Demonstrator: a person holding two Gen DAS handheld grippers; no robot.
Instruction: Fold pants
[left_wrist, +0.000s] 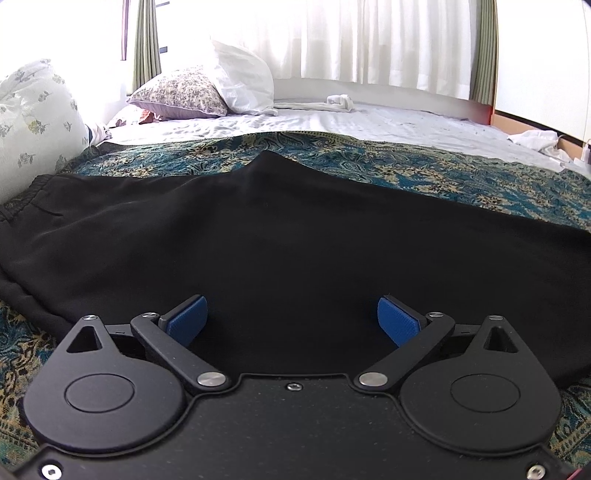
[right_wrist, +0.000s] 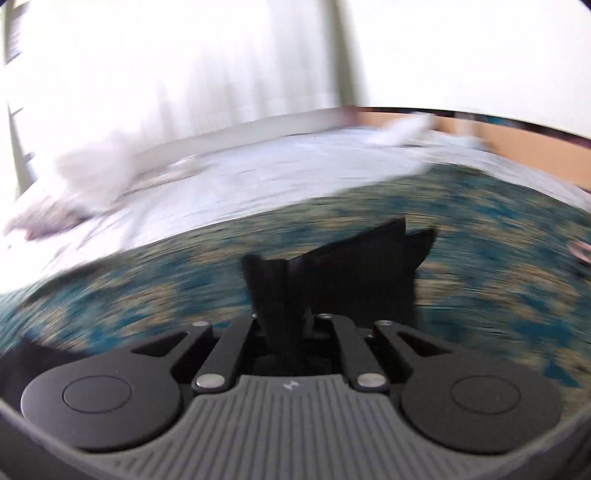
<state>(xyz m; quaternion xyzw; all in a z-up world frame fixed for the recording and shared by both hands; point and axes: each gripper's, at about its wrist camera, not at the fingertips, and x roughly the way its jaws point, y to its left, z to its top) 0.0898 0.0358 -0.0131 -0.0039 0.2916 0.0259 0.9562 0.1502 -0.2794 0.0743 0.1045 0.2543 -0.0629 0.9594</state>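
Black pants (left_wrist: 280, 236) lie spread on a teal and gold patterned bedcover (left_wrist: 424, 170), with the elastic waistband (left_wrist: 26, 195) at the left. My left gripper (left_wrist: 292, 321) is open, its blue pads (left_wrist: 186, 319) low over the near part of the pants, holding nothing. My right gripper (right_wrist: 295, 325) is shut on a bunched end of the black pants (right_wrist: 332, 269), which sticks up and forward from the fingers above the bedcover (right_wrist: 147, 295). The right wrist view is blurred by motion.
Beyond the bedcover lies a white sheet (left_wrist: 369, 122) with a floral pillow (left_wrist: 181, 92), a white pillow (left_wrist: 240, 77) and a rolled white cloth (left_wrist: 338, 101). A floral quilt (left_wrist: 33, 122) stands at the left. Curtains (left_wrist: 369, 40) hang behind.
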